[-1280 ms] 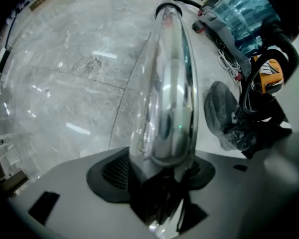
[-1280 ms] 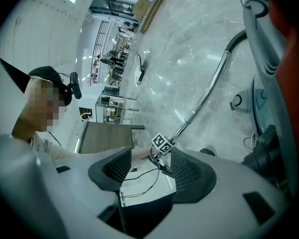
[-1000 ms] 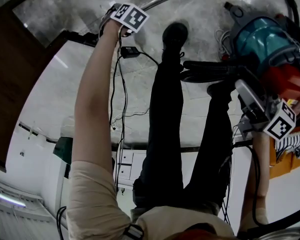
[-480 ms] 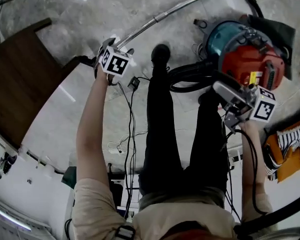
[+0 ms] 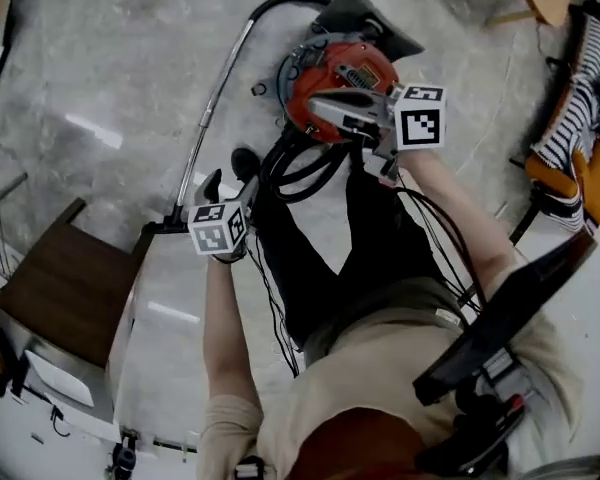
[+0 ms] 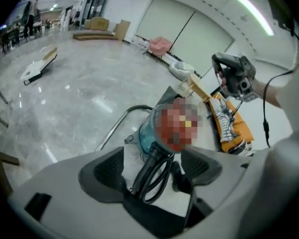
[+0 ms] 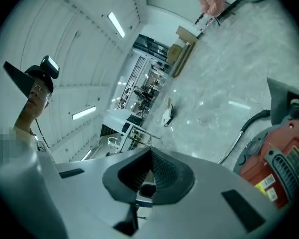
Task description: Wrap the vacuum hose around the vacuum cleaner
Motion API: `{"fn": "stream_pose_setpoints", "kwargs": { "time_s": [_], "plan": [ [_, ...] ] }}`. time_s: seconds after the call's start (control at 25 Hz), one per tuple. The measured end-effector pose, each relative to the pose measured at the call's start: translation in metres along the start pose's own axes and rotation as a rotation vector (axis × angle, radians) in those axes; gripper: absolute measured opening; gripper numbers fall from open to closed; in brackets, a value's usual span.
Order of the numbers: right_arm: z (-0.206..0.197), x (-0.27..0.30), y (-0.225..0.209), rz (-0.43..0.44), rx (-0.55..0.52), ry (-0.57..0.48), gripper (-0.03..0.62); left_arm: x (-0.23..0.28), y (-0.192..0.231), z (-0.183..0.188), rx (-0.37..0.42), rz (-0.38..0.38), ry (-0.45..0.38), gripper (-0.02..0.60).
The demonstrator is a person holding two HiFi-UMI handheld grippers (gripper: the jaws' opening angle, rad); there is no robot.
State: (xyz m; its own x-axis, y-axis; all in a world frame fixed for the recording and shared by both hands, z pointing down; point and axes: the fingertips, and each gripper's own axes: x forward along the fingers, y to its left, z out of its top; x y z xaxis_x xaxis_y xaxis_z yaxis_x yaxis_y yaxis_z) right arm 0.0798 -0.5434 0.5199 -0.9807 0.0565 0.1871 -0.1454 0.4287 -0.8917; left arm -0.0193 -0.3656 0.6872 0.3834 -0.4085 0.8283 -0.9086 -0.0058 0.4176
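Note:
The red and teal vacuum cleaner (image 5: 332,68) stands on the grey floor ahead of the person's feet. Its black hose (image 5: 302,168) lies in loose loops in front of it, and a metal wand (image 5: 212,108) runs from a hose bend down to the left. My right gripper (image 5: 318,108) hovers over the vacuum's red body (image 7: 276,159), shut with nothing between its pads (image 7: 162,173). My left gripper (image 5: 218,200) is near the wand's lower end, open. Along its jaws I see the hose loops (image 6: 154,176) on the floor beyond, untouched.
A dark wooden table (image 5: 65,288) stands at the lower left. Orange and striped items (image 5: 578,133) lie at the right edge. Thin cables (image 5: 270,298) trail from the grippers past the person's black-trousered legs (image 5: 325,268). Flat cardboard (image 6: 37,69) lies far off on the floor.
The head view has swung round, so the vacuum now sits at the upper centre. My right gripper has come over its red body. The left gripper has dropped toward the wand's lower end.

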Motion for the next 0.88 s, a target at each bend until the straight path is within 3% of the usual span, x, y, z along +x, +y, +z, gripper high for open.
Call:
{"fn": "stream_pose_setpoints", "kwargs": {
  "time_s": [0.12, 0.2, 0.28, 0.36, 0.52, 0.64, 0.88],
  "plan": [
    [0.018, -0.028, 0.028, 0.014, 0.023, -0.034, 0.003, -0.018, -0.075, 0.046, -0.016, -0.086, -0.078, 0.365],
    [0.026, -0.044, 0.051, 0.028, 0.007, -0.042, 0.003, -0.035, -0.116, 0.069, 0.068, -0.109, -0.091, 0.365],
    [0.037, -0.052, 0.074, 0.049, -0.03, -0.051, 0.003, -0.056, -0.139, 0.092, 0.17, -0.096, -0.105, 0.365],
    [0.045, -0.059, 0.098, 0.072, -0.054, -0.07, 0.003, -0.079, -0.153, 0.108, 0.224, -0.089, -0.121, 0.365],
    [0.047, -0.071, 0.144, 0.123, -0.101, -0.067, 0.003, -0.13, -0.177, 0.114, 0.251, -0.088, -0.139, 0.365],
    [0.054, -0.082, 0.171, 0.155, -0.16, -0.059, 0.003, -0.159, -0.196, 0.129, 0.321, -0.062, -0.161, 0.365],
    [0.04, -0.132, 0.204, 0.188, -0.185, -0.067, 0.003, -0.194, -0.255, 0.142, 0.401, 0.008, -0.258, 0.365]
  ]
}}
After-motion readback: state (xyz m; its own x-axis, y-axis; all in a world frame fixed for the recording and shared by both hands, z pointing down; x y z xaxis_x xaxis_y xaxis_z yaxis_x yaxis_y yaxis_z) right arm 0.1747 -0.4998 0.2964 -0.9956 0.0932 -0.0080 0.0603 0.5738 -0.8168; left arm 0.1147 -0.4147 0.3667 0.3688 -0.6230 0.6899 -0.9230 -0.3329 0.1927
